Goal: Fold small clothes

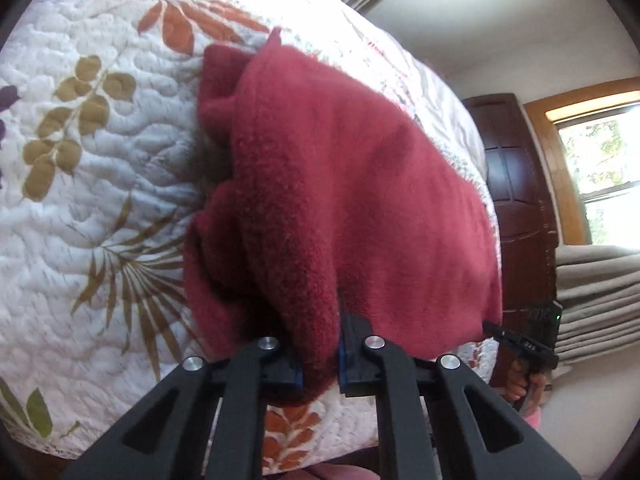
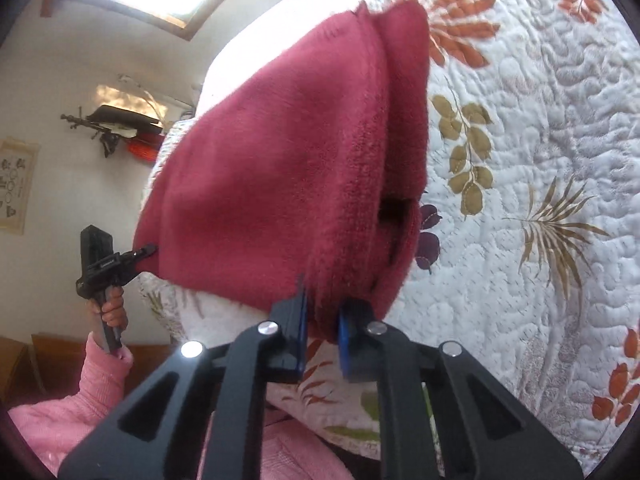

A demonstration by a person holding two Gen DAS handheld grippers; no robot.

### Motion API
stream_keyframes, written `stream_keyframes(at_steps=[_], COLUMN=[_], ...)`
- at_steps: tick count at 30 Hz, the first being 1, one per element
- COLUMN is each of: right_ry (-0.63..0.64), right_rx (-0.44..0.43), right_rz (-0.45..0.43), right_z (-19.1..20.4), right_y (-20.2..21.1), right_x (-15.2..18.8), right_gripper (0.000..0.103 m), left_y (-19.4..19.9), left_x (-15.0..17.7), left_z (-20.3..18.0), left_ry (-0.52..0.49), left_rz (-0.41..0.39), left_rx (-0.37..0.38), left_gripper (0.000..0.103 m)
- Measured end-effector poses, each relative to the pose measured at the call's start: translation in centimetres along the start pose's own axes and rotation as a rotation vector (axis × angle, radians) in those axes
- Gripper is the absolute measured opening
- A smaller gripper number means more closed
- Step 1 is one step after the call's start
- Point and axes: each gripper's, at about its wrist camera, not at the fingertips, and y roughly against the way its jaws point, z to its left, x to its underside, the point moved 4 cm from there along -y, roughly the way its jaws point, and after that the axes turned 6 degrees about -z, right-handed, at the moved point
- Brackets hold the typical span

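A white quilted bedspread (image 1: 100, 160) printed with orange, olive and purple leaves is filling most of both views, with a dark wooden door (image 1: 516, 184) and a bright window (image 1: 600, 160) lying beyond its edge. On it a fuzzy dark-red garment (image 1: 340, 184) is lying doubled over, its thick folded layers bunching along one side. The left gripper (image 1: 320, 364) and right gripper (image 2: 323, 332) are each pinching a near corner of it, a pink sleeve (image 2: 100, 380) showing behind.
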Motion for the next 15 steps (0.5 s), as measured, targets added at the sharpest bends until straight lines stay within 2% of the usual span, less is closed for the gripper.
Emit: stream_keyframes(at_steps=[4, 7, 8, 12, 14, 15], right_ry=[0.029, 0.063, 0.075, 0.043, 0.030, 0.022], right_rx=[-0.073, -0.059, -0.025, 0.078, 0.123, 0.122], right_rz=[-0.044, -0.039, -0.026, 0.067, 0.110, 0.112], right_z=[1.4, 1.8, 1.4, -1.1, -2.5, -2.7], right_y=[4.1, 5.5, 5.3, 0.4, -1.5, -1.8], right_x=[0.7, 1.0, 1.1, 1.6, 2.0, 1.9], right_gripper=[0.009, 0.008, 0.008, 0.010, 0.016, 0.018], left_y=[4.1, 6.2, 6.2, 1.7, -0.9, -1.6], left_x=[-0.3, -0.1, 0.2, 0.8, 0.3, 0.3], left_z=[-0.4, -0.8, -0.8, 0.9, 2.4, 3.1], left_ry=[0.019, 0.000, -0.017, -0.049, -0.014, 0.011], left_rz=[-0.038, -0.014, 0.005, 0.099, 0.146, 0.158], left_rx=[0.054, 0.086, 0.074, -0.034, -0.087, -0.082], left_gripper=[0.010, 0.010, 0.011, 0.012, 0.018, 0.018])
